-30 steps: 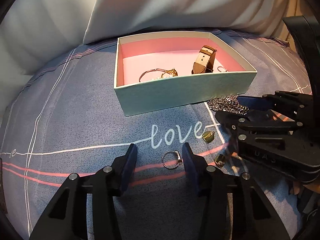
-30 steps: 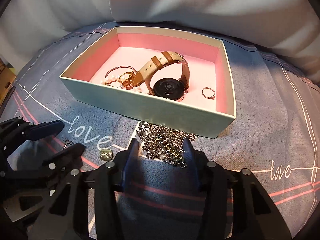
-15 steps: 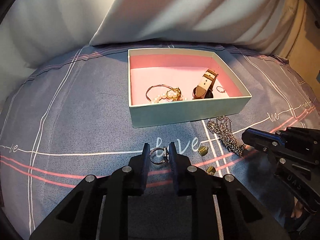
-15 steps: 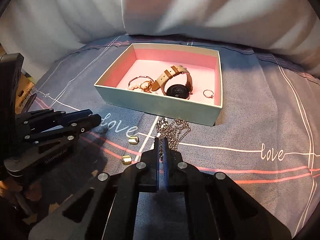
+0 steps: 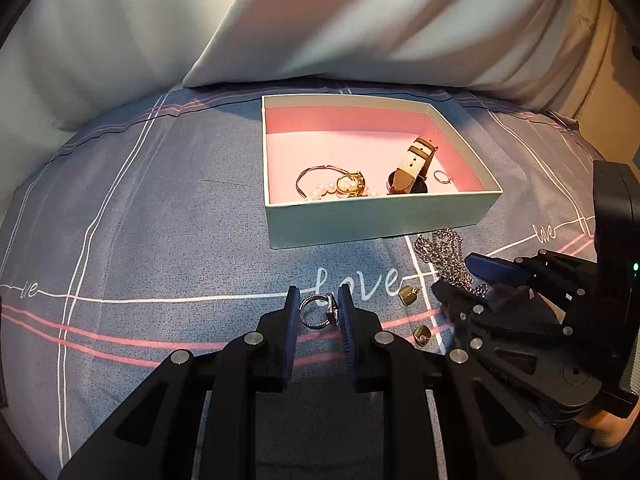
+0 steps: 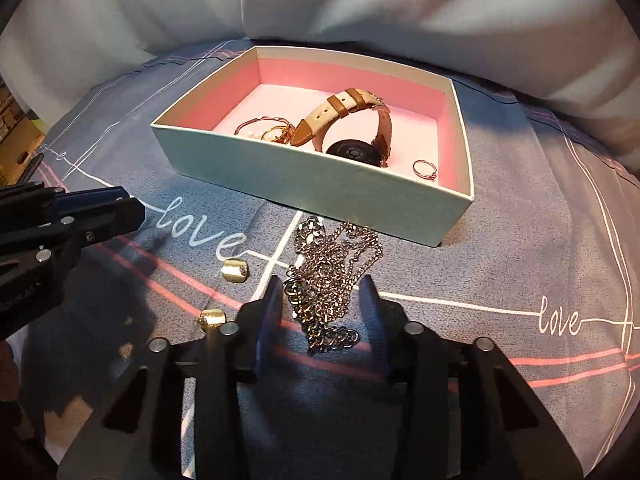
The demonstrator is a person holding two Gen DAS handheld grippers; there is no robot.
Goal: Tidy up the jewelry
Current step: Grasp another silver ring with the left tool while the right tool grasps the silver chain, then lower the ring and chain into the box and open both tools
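My left gripper (image 5: pixel 319 307) is shut on a silver ring (image 5: pixel 318 311) and holds it over the blue bedsheet. My right gripper (image 6: pixel 322 304) is open, its fingers on either side of a heap of silver chain (image 6: pixel 330 276) that lies on the sheet; the chain also shows in the left wrist view (image 5: pixel 446 254). The mint box with pink lining (image 5: pixel 380 216) (image 6: pixel 304 178) holds a tan-strap watch (image 6: pixel 352 124), a thin ring (image 6: pixel 425 169), a bangle and pearls (image 5: pixel 336 186). Two small gold pieces (image 6: pixel 235 270) (image 6: pixel 212 317) lie on the sheet.
White pillows (image 5: pixel 360 20) rise behind the box. The sheet carries white "love" lettering (image 5: pixel 356 280) and pink stripes. The left gripper body (image 6: pixel 52 232) is at the left edge of the right wrist view.
My left gripper closed on the silver ring and lifted it. My right gripper, shut half a second ago, has opened and now straddles the chain closer to the box.
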